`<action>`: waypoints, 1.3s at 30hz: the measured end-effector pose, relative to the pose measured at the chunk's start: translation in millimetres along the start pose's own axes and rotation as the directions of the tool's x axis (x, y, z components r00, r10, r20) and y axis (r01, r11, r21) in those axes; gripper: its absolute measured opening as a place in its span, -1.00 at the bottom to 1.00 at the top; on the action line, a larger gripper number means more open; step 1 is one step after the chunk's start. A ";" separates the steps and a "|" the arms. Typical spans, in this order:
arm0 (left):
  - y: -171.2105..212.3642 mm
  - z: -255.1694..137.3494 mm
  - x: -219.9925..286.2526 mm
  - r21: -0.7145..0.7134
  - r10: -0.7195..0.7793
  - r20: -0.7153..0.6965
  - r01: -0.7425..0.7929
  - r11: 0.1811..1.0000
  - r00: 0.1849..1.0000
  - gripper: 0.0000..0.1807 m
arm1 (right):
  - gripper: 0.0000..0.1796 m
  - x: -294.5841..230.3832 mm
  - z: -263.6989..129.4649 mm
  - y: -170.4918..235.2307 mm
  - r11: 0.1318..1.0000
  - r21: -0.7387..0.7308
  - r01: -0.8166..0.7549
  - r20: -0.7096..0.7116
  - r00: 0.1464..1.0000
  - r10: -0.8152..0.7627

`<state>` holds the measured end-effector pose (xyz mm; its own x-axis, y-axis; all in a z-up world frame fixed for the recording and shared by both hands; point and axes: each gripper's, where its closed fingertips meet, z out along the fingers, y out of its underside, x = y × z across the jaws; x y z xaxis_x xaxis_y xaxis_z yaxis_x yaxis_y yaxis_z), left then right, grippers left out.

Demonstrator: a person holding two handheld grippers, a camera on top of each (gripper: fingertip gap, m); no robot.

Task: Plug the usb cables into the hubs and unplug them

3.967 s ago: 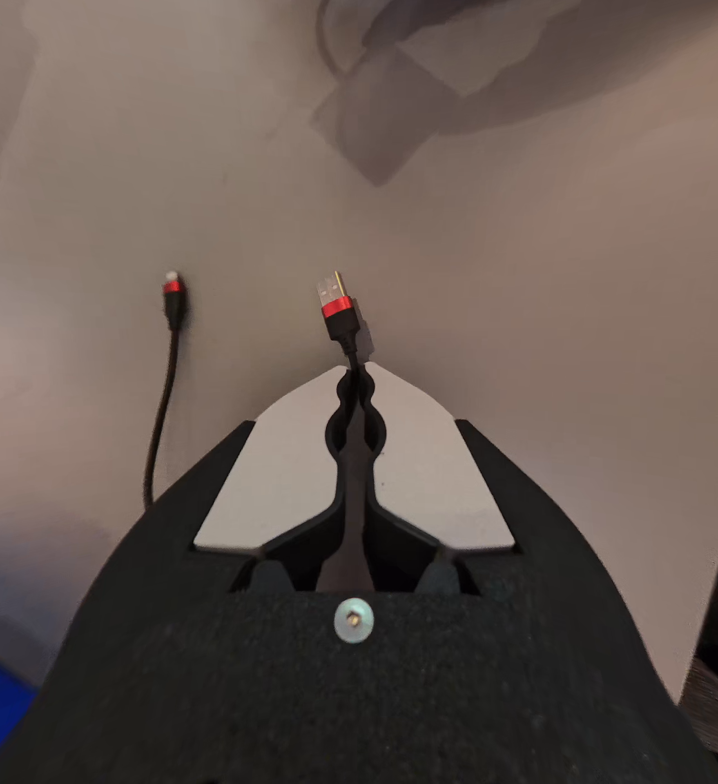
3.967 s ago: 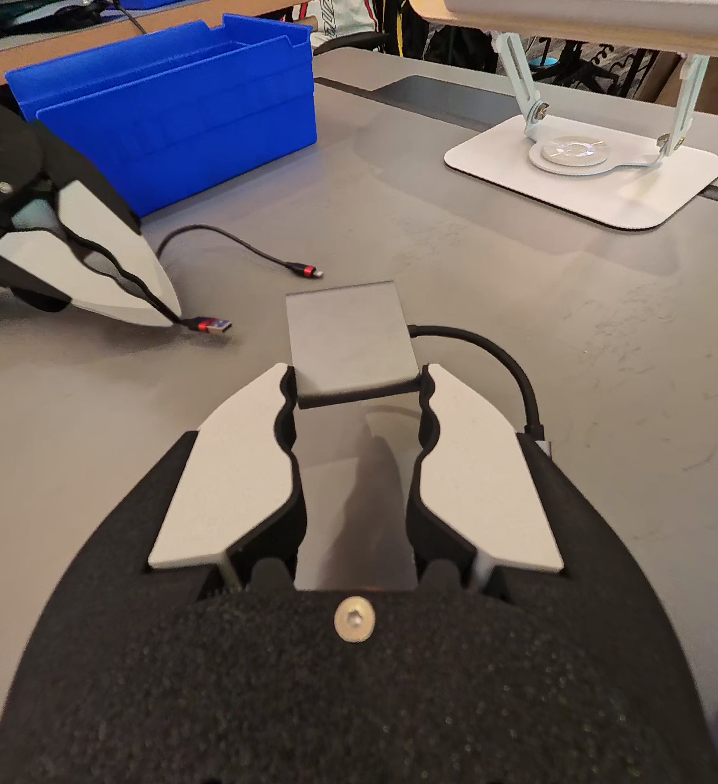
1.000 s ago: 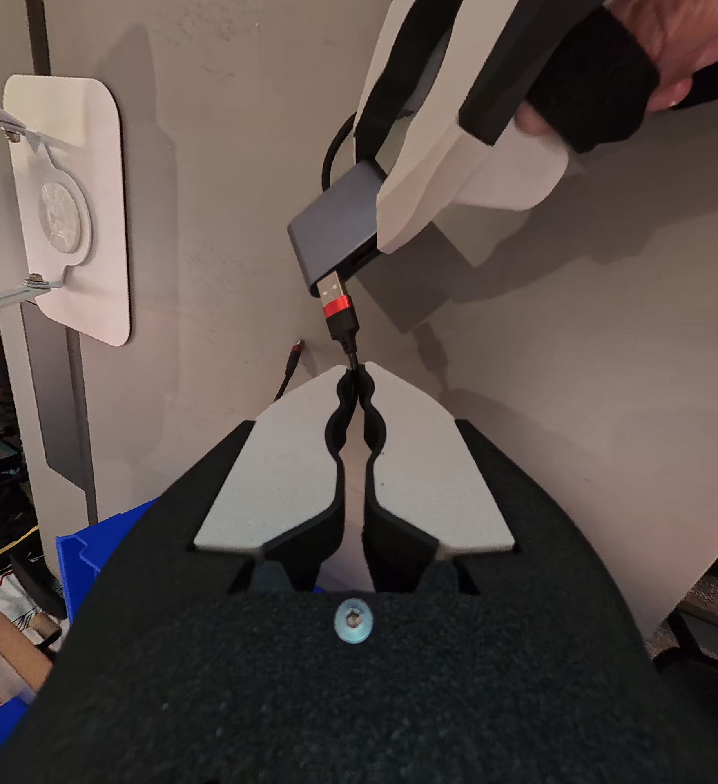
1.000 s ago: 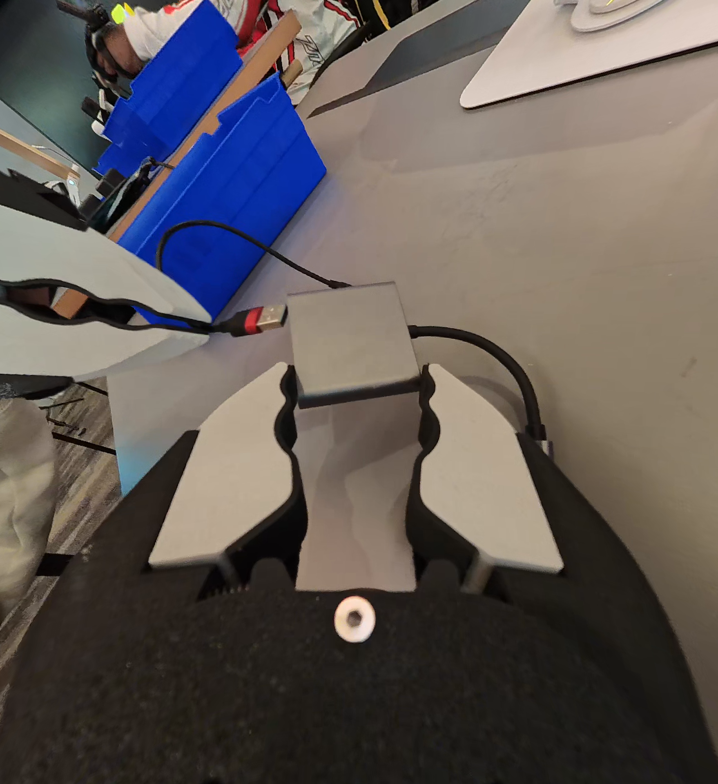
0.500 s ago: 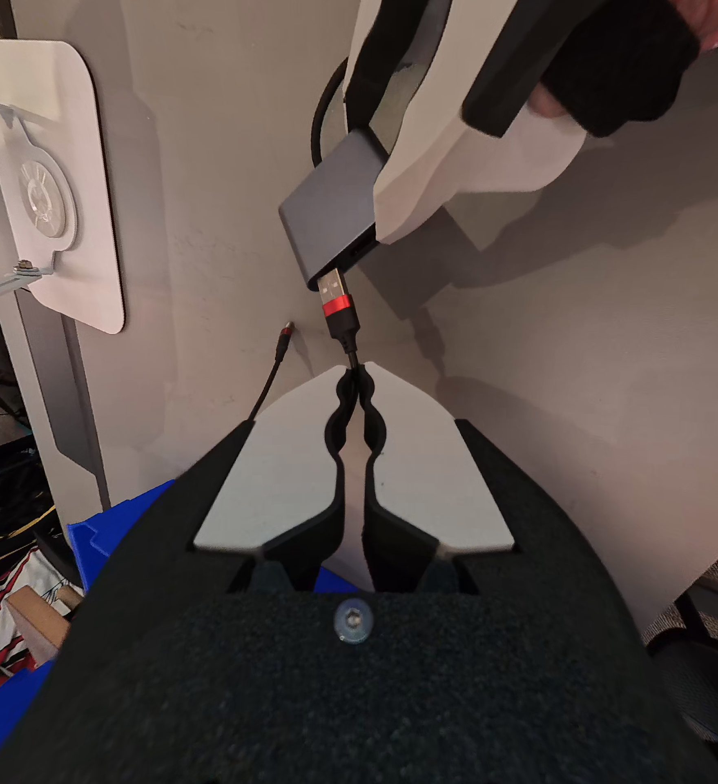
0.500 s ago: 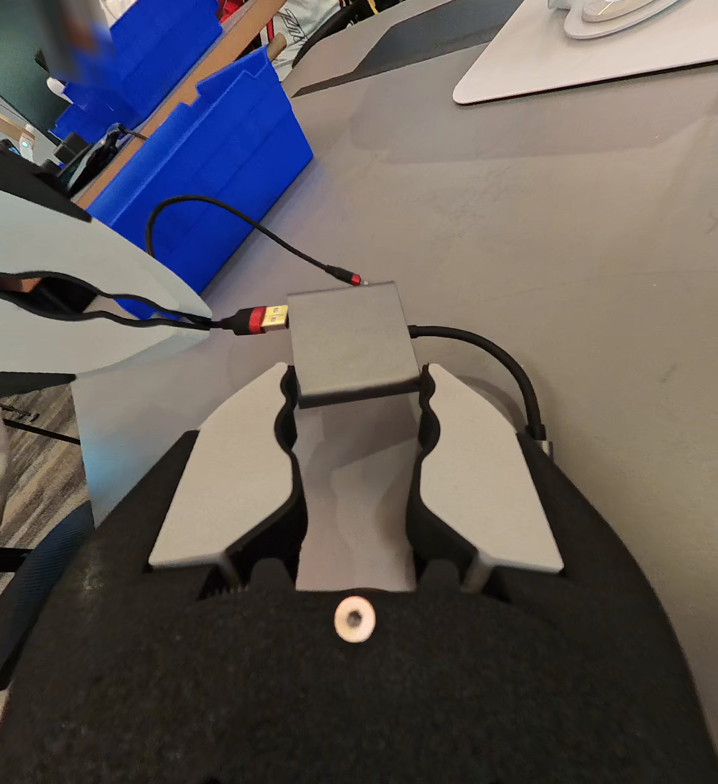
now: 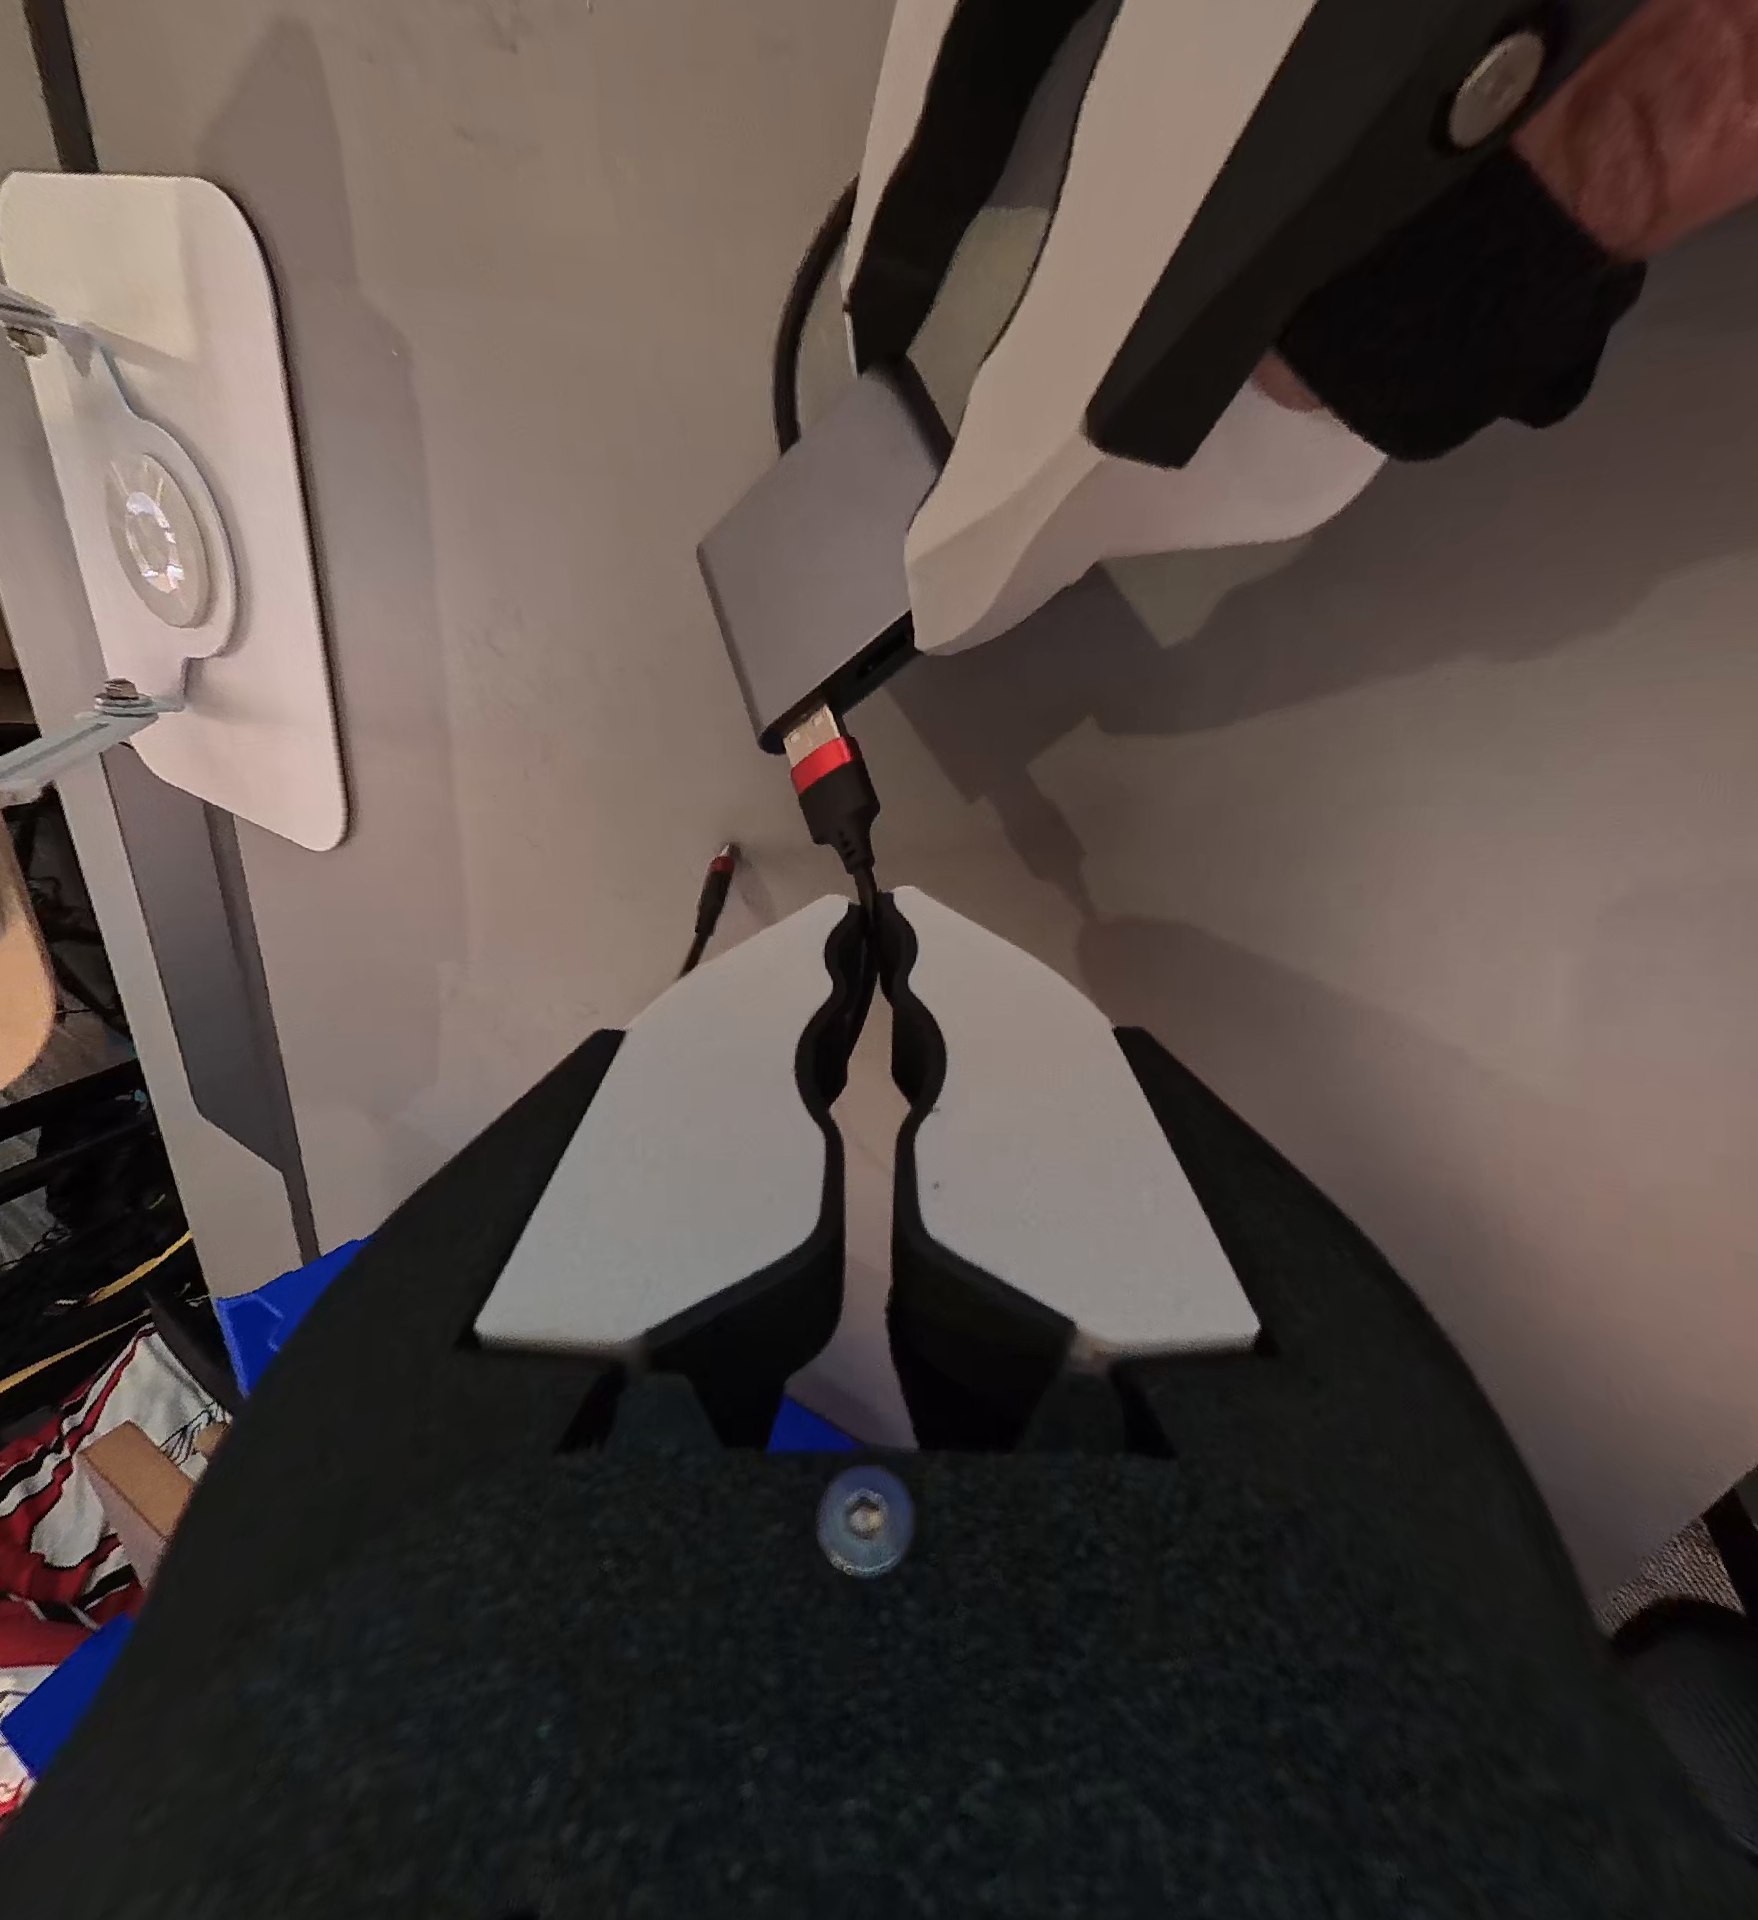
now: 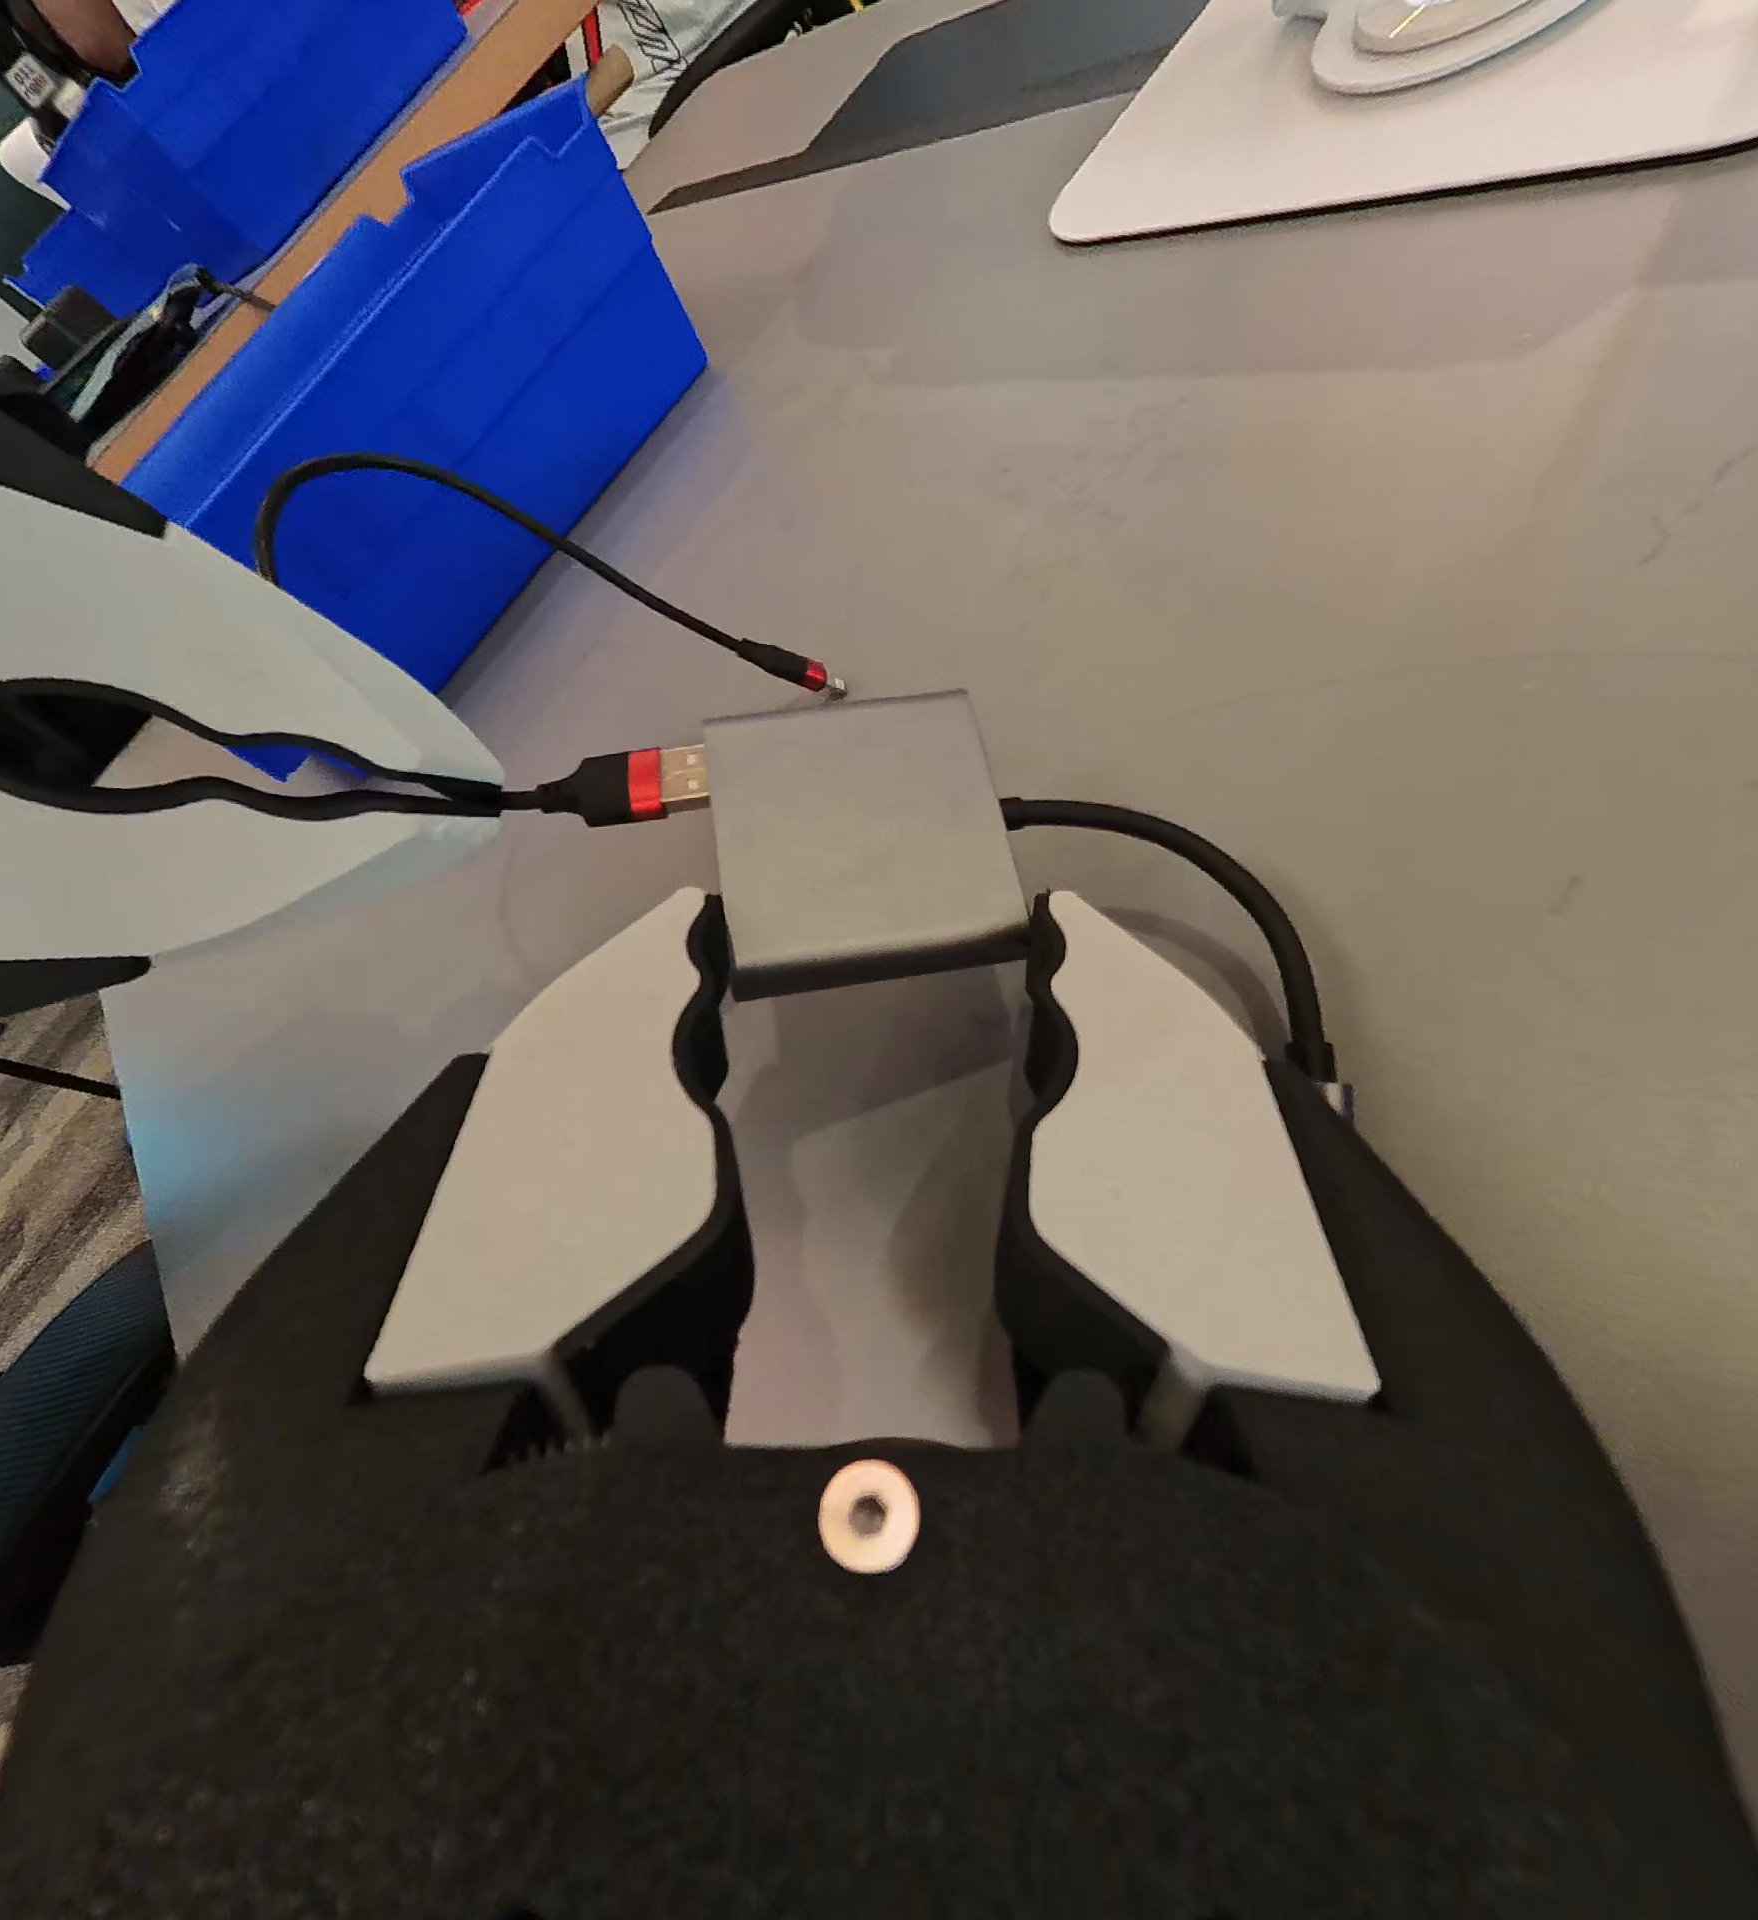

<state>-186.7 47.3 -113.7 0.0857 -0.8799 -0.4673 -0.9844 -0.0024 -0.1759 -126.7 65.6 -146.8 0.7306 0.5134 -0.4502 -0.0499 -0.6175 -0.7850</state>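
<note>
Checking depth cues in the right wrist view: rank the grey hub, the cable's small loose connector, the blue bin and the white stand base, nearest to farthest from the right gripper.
1. Grey hub: clamped between the right gripper's fingertips.
2. Small loose connector: on the table just past the hub's far edge.
3. Blue bin: farther back, to the left.
4. White stand base: farthest, top right.

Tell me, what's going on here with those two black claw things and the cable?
A person holds a gripper in each hand. The left gripper is shut on a black USB cable just behind its red-banded plug. The right gripper clamps a grey hub above the table. The plug's metal tip is at the hub's side, not fully in.
</note>
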 end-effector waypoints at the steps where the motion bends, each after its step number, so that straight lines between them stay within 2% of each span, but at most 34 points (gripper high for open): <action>1: -3.2 -1.7 -3.0 0.024 -0.012 0.015 0.012 1.000 1.000 -0.98 | -0.38 1.0 -0.2 -0.1 1.000 0.002 -0.012 0.005 1.000 0.012; 10: -21.0 -14.1 -9.7 0.236 -0.108 0.026 0.099 0.967 0.994 -0.94 | -0.38 2.0 -4.7 -6.4 0.981 0.036 -0.189 0.134 0.974 0.183; 15: -21.3 -27.8 -14.7 0.366 -0.208 0.005 0.192 0.911 0.978 -0.55 | -0.38 5.2 -6.2 -7.9 0.979 0.045 -0.200 0.132 0.972 0.193; 19: -11.0 -26.6 -17.9 0.435 -0.315 -0.002 0.284 0.854 0.949 -0.35 | -0.38 5.9 -6.9 -8.3 0.976 0.047 -0.214 0.143 0.968 0.206; 23: -17.4 -18.7 -12.2 0.513 -0.374 -0.050 0.345 0.786 0.926 -0.36 | -0.38 4.2 -5.6 -7.9 0.976 0.043 -0.212 0.147 0.968 0.204; 30: -14.2 -0.2 -19.8 0.467 -0.326 0.062 0.261 0.845 0.943 -0.47 | -0.38 2.2 -4.6 -6.5 0.976 0.034 -0.214 0.158 0.966 0.206; 33: -12.3 3.8 -21.3 0.447 -0.283 0.100 0.211 0.869 0.954 -0.71 | -0.38 2.4 -4.6 -6.3 0.976 0.032 -0.216 0.160 0.965 0.209; 39: -17.0 5.8 -10.0 0.429 -0.224 0.061 0.177 0.886 0.973 -0.98 | -0.38 3.2 -4.5 -7.0 0.973 0.034 -0.227 0.164 0.962 0.219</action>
<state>-170.0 58.8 -111.0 0.3129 -0.8263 -0.4683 -0.7910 0.0462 -0.6101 -121.0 68.9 -140.7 0.5799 0.4566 -0.6748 -0.2378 -0.6973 -0.6762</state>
